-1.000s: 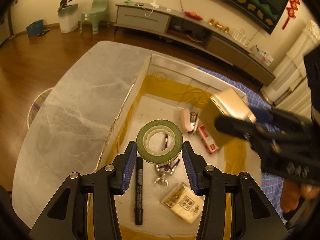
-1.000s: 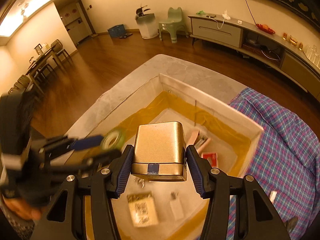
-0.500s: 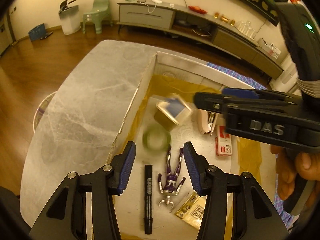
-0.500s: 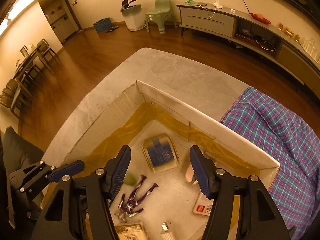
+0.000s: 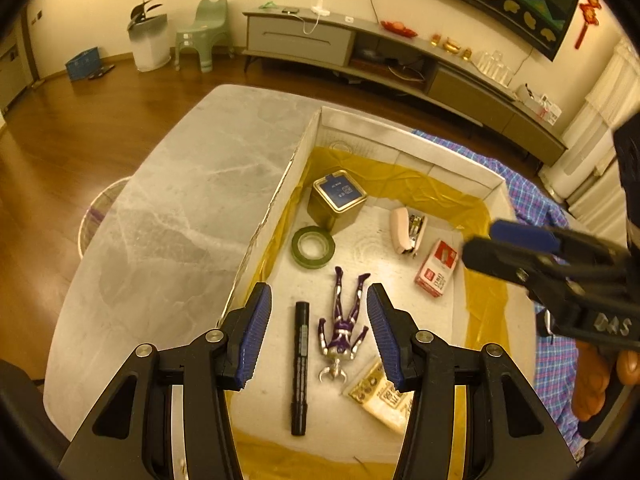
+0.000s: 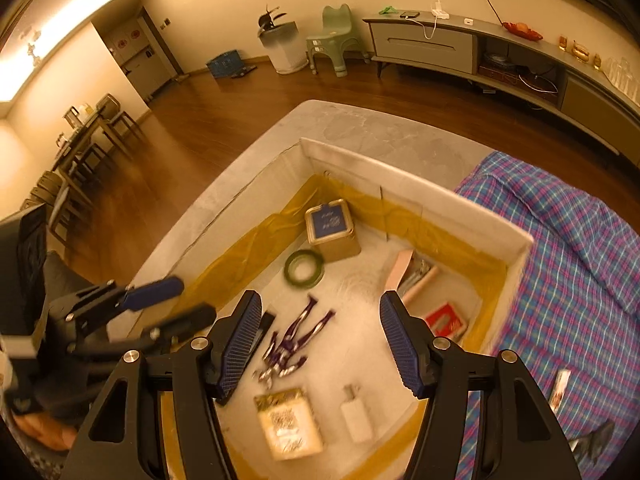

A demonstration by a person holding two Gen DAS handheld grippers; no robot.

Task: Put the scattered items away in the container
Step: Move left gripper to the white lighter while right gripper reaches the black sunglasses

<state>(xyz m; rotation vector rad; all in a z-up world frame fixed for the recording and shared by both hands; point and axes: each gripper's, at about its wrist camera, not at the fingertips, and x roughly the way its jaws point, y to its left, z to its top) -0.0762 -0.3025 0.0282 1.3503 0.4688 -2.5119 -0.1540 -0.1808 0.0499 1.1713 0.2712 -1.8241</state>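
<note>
A white cardboard box (image 5: 400,152) lined with yellow tape stands on the marble table. In it lie a gold tin (image 5: 338,200), a green tape roll (image 5: 313,247), a pink stapler (image 5: 406,230), a red staple box (image 5: 437,268), a purple figure (image 5: 344,320), a black marker (image 5: 300,364) and a gold packet (image 5: 380,396). My left gripper (image 5: 318,300) hangs open above the marker and figure, holding nothing. My right gripper (image 6: 320,308) is open and empty over the figure (image 6: 292,344), with the tin (image 6: 332,232) and tape roll (image 6: 304,269) beyond it.
A blue plaid cloth (image 6: 560,260) covers the table right of the box, with a small packet (image 6: 560,388) on it. Bare marble tabletop (image 5: 180,200) lies left of the box. A small white item (image 6: 356,416) rests near the box's front wall.
The left gripper let go of the green tape roll and the right let go of the gold tin. Both things dropped into the box and now rest at its far left. Both jaws stand wider.
</note>
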